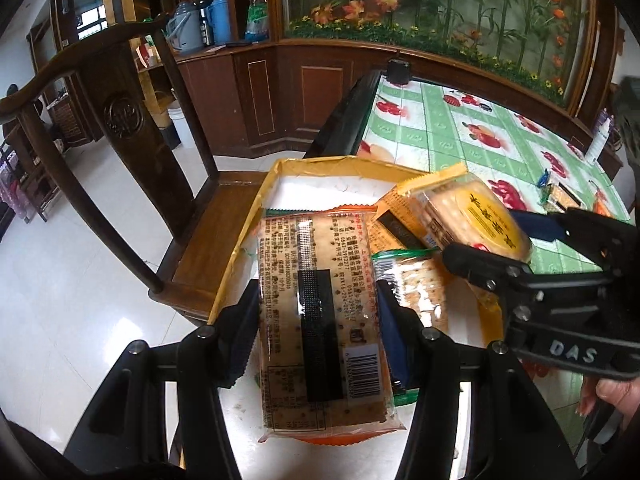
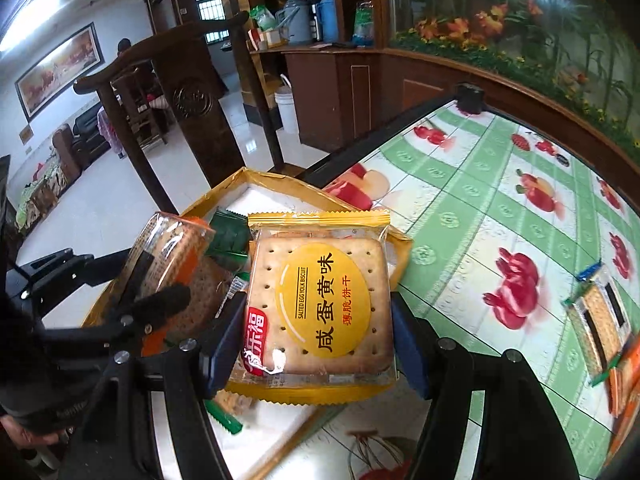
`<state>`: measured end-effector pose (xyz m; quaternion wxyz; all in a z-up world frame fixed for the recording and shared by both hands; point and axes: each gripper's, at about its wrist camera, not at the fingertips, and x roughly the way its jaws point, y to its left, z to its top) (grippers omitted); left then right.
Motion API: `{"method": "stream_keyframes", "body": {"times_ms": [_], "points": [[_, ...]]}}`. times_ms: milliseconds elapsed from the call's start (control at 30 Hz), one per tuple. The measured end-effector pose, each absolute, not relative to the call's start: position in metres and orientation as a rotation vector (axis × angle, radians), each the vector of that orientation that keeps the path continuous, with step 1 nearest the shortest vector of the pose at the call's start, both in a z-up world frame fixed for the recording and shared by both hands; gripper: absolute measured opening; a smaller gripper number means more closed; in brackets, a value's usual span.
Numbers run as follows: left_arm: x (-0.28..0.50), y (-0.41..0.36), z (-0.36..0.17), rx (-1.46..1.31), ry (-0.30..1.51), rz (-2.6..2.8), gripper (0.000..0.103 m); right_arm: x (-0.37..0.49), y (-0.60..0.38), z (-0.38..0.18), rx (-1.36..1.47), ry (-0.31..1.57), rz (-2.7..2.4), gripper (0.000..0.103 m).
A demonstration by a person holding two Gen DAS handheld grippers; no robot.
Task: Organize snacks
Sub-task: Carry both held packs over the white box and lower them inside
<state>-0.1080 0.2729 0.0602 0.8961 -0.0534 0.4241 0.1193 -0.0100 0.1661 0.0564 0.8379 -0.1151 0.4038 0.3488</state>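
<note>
My left gripper (image 1: 316,320) is shut on an orange-edged cracker packet (image 1: 320,312), back side up, held over the yellow-rimmed box (image 1: 256,216). My right gripper (image 2: 316,332) is shut on a yellow salted egg yolk biscuit packet (image 2: 320,300), label up, held above the same box (image 2: 224,192). The right gripper and its yellow packet (image 1: 468,216) also show in the left wrist view; the left gripper's packet (image 2: 168,256) shows in the right wrist view. A green-edged cracker packet (image 1: 416,280) and another orange one lie in the box under them.
The box sits at the corner of a table with a green fruit-pattern cloth (image 2: 480,220). More cracker packets (image 2: 600,320) lie on the cloth at the right. A dark wooden chair (image 1: 132,148) stands beside the table corner. A white bottle (image 1: 600,140) stands at the far right.
</note>
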Motion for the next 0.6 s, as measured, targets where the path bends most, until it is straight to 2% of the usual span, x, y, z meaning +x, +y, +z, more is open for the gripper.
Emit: {"method": "stream_keyframes", "body": {"times_ms": [300,500,533,600], "points": [[-0.107,0.281,0.045,-0.121,0.93,0.255,0.057,0.011,0.195,0.044,-0.274,0.891,0.729,0.068],[-0.104,0.277,0.042,-0.115,0.941,0.255,0.058,0.011,0.204,0.039,-0.254,0.907,0.762,0.072],[-0.104,0.277,0.042,-0.113,0.941,0.26,0.059,0.01,0.203,0.038,-0.257,0.914,0.757,0.072],[-0.104,0.278,0.044,-0.117,0.934,0.267,0.079,0.009,0.197,0.041,-0.223,0.916,0.757,0.074]]}}
